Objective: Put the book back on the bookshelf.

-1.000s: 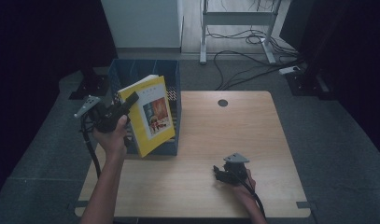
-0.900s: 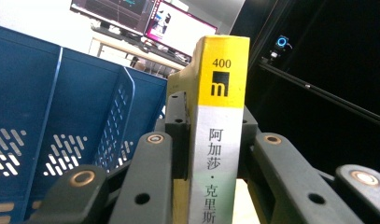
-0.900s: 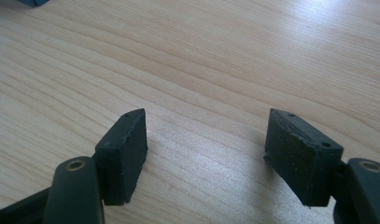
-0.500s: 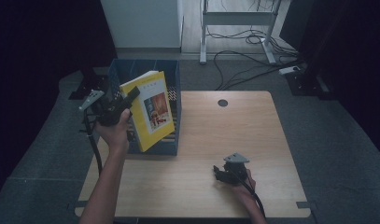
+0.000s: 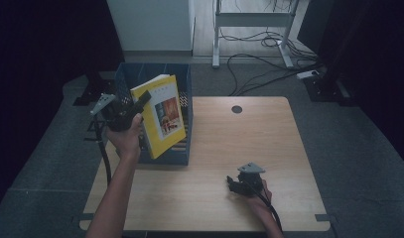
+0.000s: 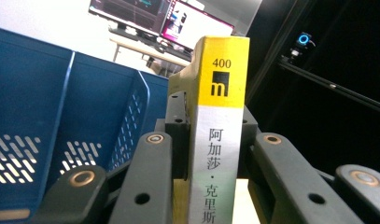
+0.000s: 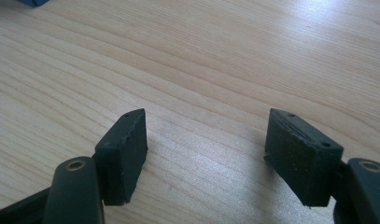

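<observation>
Left gripper (image 5: 140,101): jaws clenched on the spine of the yellow book (image 5: 162,114), which is held tilted in the air above the blue file basket (image 5: 185,82) at the counter's far left corner. In the left gripper view the spine (image 6: 219,140) stands upright between the two jaws, basket wall (image 6: 33,116) to the side. Right gripper (image 5: 234,182): jaws released, wide apart with nothing between them, resting on bare counter (image 7: 215,56) near the near edge, well apart from the book.
</observation>
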### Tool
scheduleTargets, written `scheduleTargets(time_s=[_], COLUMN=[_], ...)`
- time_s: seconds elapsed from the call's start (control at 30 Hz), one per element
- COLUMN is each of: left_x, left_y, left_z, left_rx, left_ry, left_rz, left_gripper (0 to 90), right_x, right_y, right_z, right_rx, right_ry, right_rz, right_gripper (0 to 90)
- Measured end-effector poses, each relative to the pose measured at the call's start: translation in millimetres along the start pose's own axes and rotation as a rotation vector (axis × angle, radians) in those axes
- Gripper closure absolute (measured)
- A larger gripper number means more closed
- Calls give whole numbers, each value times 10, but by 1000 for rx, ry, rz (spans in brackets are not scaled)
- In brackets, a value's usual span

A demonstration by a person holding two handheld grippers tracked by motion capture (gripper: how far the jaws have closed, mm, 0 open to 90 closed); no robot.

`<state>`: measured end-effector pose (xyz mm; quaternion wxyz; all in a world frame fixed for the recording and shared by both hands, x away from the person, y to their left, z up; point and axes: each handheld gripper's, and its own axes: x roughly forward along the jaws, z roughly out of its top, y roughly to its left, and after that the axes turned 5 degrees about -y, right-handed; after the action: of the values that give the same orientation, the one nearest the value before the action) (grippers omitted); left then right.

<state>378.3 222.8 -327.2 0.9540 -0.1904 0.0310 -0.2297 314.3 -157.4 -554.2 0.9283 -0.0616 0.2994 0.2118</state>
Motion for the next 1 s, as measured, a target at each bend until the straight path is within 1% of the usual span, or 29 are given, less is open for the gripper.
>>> scheduleTargets(time_s=[0.07,0.17,0.4,0.67,0.77,1.0], left_x=[21,53,104,151,158,205], left_y=[5,5,-3,-5,0,-1], left_z=[1,-2,16,11,14,-2], left_rx=[-2,7,14,11,7,17], left_ry=[3,12,8,11,3,12], left_rz=[7,19,38,46,53,60], left_gripper=[750,751,751,750,750,751], right_x=[0,0,0,0,0,0], right_y=[0,-1,-1,-1,-1,-1], right_z=[0,-1,0,-1,-1,-1], right_rx=[-1,-1,-1,-1,-1,-1], right_ry=[-1,-1,-1,-1,0,-1], right_rz=[0,0,0,1,1,0], right_gripper=[291,291,291,291,291,291])
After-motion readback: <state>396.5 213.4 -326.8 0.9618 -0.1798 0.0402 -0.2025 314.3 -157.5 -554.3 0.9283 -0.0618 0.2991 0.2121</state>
